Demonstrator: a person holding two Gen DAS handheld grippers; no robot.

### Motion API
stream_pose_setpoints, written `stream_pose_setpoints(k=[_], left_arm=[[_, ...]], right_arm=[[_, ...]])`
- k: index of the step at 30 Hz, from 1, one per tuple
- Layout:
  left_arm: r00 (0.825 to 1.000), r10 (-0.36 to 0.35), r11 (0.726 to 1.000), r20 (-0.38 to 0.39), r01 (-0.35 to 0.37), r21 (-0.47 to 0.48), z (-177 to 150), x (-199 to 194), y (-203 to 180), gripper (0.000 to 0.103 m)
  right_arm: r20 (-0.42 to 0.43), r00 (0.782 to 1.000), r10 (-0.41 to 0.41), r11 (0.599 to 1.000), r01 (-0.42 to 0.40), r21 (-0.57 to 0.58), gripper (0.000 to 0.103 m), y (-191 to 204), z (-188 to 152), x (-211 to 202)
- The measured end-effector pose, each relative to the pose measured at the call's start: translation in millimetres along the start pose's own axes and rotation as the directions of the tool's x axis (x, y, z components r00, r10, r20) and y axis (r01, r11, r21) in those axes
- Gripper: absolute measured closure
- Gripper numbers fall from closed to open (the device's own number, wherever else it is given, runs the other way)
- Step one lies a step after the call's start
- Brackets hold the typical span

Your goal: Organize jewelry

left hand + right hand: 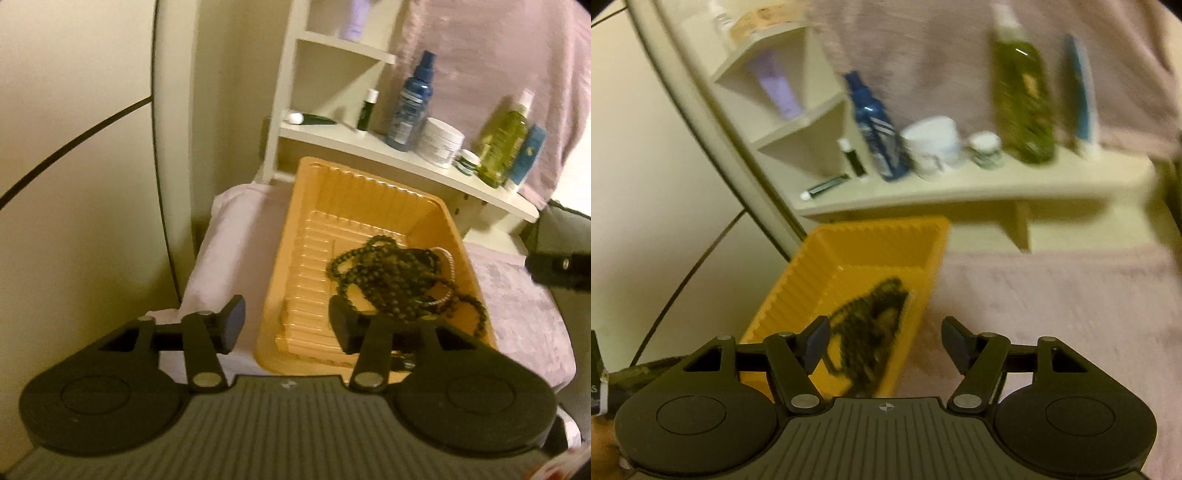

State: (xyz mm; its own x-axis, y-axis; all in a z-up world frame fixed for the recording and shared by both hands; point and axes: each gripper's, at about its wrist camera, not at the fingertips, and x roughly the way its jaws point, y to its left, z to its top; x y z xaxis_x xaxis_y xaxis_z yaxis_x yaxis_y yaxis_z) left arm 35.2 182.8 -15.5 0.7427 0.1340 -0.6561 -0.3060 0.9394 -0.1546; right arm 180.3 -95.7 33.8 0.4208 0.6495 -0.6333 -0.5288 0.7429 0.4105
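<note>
Both grippers, left gripper (286, 325) and right gripper (885, 345), have jaws apart, nothing held; dark beaded jewelry (399, 280) lies in orange tray (310, 206).

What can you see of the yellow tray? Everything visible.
The yellow tray is a rectangular, thin, glossy moulded plastic one with ribbed walls and floor and a flat rim. It sits upright on a pinkish cloth just before the white shelf. Dark bead strands lie tangled in its near right part; the rest is bare. No gripper touches it.
</note>
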Motion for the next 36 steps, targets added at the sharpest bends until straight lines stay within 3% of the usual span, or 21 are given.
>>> stream_pose_setpoints(k=[7, 13, 36], left_arm=[[1.0, -0.012, 0.998, -0.001, 0.013, 0.064, -6.4, -12.8, -29.8, 0.016], [1.0, -0.01, 0.994, 0.006, 0.01, 0.108, -14.3, -26.3, -48.6, 0.003], [1.0, -0.011, 0.984, -0.019, 0.014, 0.176, -36.4, -67.2, -105.4, 0.0]], right_arm=[[-0.002, 0.998, -0.056, 0.995, 0.056, 0.084, 0.029, -13.5, -27.5, -26.8], [-0.01, 0.996, -0.092, 0.991, 0.093, 0.094, 0.027, -17.6, -46.3, -46.0], [-0.009, 0.974, -0.228, 0.972, 0.229, 0.059, 0.024, -14.7, -92.8, -99.8]])
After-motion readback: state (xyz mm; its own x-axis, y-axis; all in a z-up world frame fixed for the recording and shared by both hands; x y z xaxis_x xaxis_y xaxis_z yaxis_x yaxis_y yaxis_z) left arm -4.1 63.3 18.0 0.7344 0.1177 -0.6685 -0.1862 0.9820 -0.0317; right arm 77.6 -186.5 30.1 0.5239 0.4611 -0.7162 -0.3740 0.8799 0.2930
